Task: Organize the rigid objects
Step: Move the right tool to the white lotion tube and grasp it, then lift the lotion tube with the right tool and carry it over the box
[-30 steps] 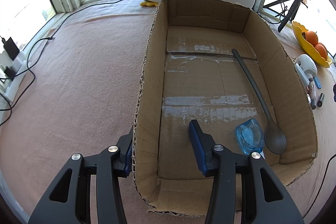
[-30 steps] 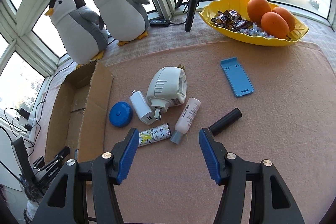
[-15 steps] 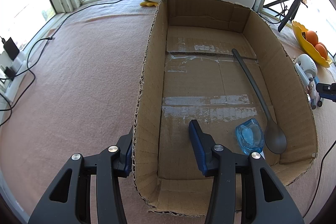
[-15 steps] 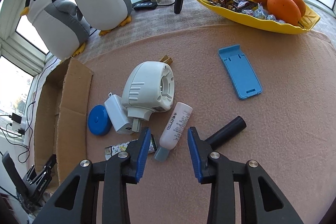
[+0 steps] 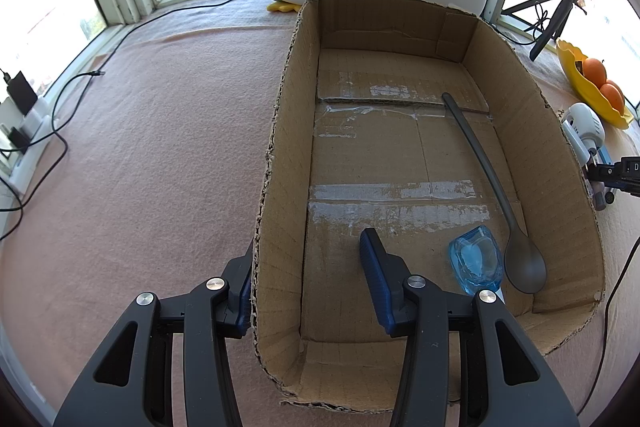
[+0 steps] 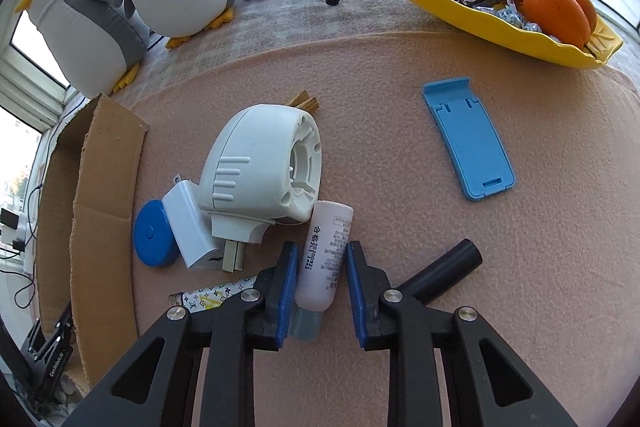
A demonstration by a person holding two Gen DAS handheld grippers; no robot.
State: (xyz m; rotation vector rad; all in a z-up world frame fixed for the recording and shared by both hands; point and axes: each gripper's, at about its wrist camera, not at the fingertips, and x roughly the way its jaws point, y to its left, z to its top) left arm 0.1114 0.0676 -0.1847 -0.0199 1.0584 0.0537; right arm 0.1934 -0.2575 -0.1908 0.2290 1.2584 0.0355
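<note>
Tube [image 6: 323, 259] label: "2020921 1443"

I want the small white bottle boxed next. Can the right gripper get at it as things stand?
Probably yes. The right gripper is open with the white bottle lying lengthwise between its fingers. Nothing covers the bottle; the white plug-in device only touches its far end.

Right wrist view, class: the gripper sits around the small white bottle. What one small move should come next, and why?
Probably close the right gripper on the white bottle. The bottle lies lengthwise between the two blue pads, with a gap visible on the right side, so nothing is gripped yet. The cardboard box, straddled at one wall by the open left gripper, already holds a spoon.
</note>
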